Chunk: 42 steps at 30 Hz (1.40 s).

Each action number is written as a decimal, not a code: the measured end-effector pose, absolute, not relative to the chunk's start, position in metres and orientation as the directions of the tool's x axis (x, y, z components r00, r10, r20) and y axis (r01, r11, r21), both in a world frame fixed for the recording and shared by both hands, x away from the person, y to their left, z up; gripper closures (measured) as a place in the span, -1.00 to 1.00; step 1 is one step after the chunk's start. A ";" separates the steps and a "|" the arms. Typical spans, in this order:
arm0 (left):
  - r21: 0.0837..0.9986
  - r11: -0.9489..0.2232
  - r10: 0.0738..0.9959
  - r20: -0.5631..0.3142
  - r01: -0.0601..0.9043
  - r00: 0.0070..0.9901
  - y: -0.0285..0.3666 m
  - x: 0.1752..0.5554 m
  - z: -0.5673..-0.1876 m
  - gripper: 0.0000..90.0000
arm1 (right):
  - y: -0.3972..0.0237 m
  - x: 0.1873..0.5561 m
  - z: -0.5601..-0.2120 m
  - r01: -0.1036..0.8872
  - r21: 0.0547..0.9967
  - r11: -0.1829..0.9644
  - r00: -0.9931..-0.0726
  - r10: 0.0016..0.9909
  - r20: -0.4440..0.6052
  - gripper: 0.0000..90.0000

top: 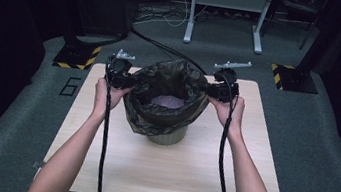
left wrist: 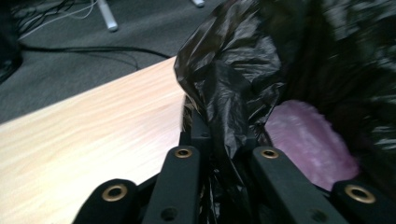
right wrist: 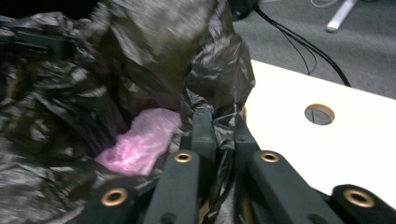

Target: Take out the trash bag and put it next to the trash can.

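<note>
A black bag (top: pixel 165 98) lining a bin (top: pixel 167 137) at table (top: pixel 173 172) centre is pinched at opposite rim edges by the left gripper (top: pixel 127 81) and right gripper (top: pixel 210 89), jaws narrowed on plastic, probably so the mouth is held apart. Pink waste (top: pixel 168 100) lies inside.

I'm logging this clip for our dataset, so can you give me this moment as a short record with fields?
surface: wooden table
container: small bin lined with a black bag
contents: pink crumpled plastic
left gripper: shut on the bag's left rim
right gripper: shut on the bag's right rim
bag mouth: held open between both
</note>
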State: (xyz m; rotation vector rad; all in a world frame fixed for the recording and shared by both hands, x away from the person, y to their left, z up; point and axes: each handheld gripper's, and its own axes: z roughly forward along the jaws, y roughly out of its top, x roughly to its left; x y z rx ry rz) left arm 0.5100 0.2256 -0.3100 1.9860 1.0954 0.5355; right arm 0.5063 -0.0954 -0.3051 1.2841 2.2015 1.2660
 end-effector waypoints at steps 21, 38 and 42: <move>0.790 -0.380 0.771 -0.017 0.481 0.637 0.194 0.509 -0.300 -0.09 | -0.063 0.510 -0.301 0.550 0.765 0.335 -0.619 0.778 0.105 0.55; 0.786 -0.284 0.772 -0.152 0.549 0.617 0.226 0.516 -0.311 0.79 | -0.093 0.508 -0.303 0.588 0.771 0.245 -0.600 0.772 0.213 0.98; 0.808 -0.279 0.727 -0.175 0.518 0.664 0.215 0.515 -0.295 0.80 | -0.077 0.504 -0.279 0.527 0.810 0.257 -0.631 0.757 0.170 0.99</move>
